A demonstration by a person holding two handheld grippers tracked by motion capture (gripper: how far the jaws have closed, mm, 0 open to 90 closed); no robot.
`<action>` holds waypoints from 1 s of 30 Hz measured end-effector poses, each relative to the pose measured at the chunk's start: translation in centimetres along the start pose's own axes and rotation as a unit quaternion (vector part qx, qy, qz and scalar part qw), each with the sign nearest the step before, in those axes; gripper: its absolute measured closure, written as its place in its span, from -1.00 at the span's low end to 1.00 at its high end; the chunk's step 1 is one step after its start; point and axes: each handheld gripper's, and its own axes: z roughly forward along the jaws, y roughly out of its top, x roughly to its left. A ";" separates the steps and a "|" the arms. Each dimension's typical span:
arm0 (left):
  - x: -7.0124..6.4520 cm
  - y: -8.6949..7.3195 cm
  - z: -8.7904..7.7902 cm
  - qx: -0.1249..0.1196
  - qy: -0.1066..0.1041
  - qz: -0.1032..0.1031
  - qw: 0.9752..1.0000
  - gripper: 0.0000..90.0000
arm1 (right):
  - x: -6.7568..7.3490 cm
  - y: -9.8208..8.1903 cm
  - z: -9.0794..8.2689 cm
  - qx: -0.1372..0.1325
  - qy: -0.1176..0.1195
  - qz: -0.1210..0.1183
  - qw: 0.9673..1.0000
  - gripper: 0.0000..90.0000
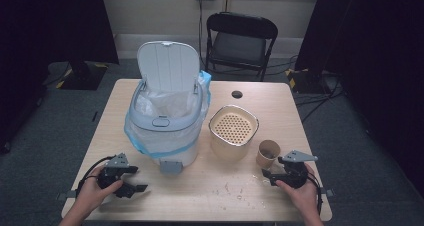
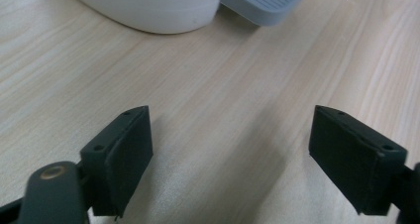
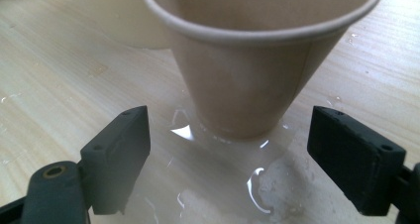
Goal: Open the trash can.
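Holding a pair of tongs in each hand, you work at a pale wooden bench (image 1: 210, 196); your right tongs (image 1: 268, 175) sit low at the near right, jaws standing wide apart with nothing pinched between them; just ahead of them stands a brown paper cup (image 1: 268, 153), upright, its base in a small puddle of clear liquid (image 3: 233, 184) that spreads across the wood toward you; in the right gripper view the cup (image 3: 252, 65) rises between the lines of the two black jaws but beyond their tips, untouched by either pad; your left tongs (image 1: 134, 179) rest near the front left edge of the bench, likewise spread open and empty, pointing across the bare wood; in the left gripper view the rounded white base of a pedal bin (image 2: 148, 8) and its grey foot pedal (image 2: 265, 3) lie farther off, well clear of the jaws; seen from above, the bin (image 1: 167, 121) stands left of centre with its lid tipped up and a blue-edged plastic liner (image 1: 142, 138) draped over its rim; beside it, to the right, sits a beige container with a perforated insert (image 1: 233, 131), the cup just to its near right; a dark folding chair (image 1: 240, 41) stands beyond the far edge; droplets speckle the wood near the front (image 1: 240, 192).
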 end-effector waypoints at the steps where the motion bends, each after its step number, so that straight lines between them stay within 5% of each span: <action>1: -0.1 -0.1 0.0 -0.002 0.000 0.002 1.000 -0.65 | 0.0 0.1 0.1 -0.002 0.001 0.001 1.000 -0.63; 11: -0.3 -0.7 0.1 -0.013 0.007 0.040 0.999 -0.67 | -0.1 1.0 0.8 -0.012 -0.002 0.005 1.000 -0.60; 30: -0.4 -1.2 0.2 -0.026 -0.002 0.061 0.998 -0.78 | -0.2 1.4 1.8 -0.040 -0.003 0.023 0.999 -0.51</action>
